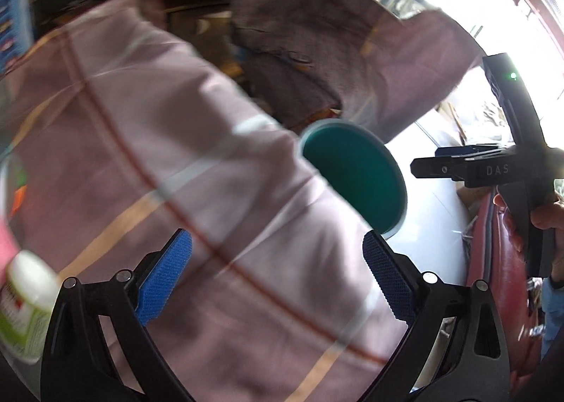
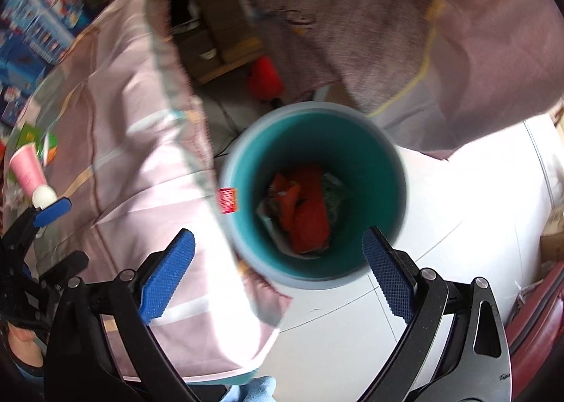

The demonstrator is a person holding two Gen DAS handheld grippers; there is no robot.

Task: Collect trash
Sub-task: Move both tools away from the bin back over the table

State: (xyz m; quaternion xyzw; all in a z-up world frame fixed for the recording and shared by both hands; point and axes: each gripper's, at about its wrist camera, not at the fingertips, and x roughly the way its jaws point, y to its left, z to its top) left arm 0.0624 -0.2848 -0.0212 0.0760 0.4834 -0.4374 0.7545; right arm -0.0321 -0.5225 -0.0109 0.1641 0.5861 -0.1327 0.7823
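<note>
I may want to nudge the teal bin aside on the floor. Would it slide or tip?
The teal bin is a tall round tub on smooth pale floor tiles, so it would probably slide. It holds only some crumpled red and printed wrappers at the bottom, so it is likely light; a push near the rim might tip it.

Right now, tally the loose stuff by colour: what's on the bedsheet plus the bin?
Pink: 1, tube
Green: 1, packet
White: 1, bottle
Teal: 1, bin
Total: 4
</note>
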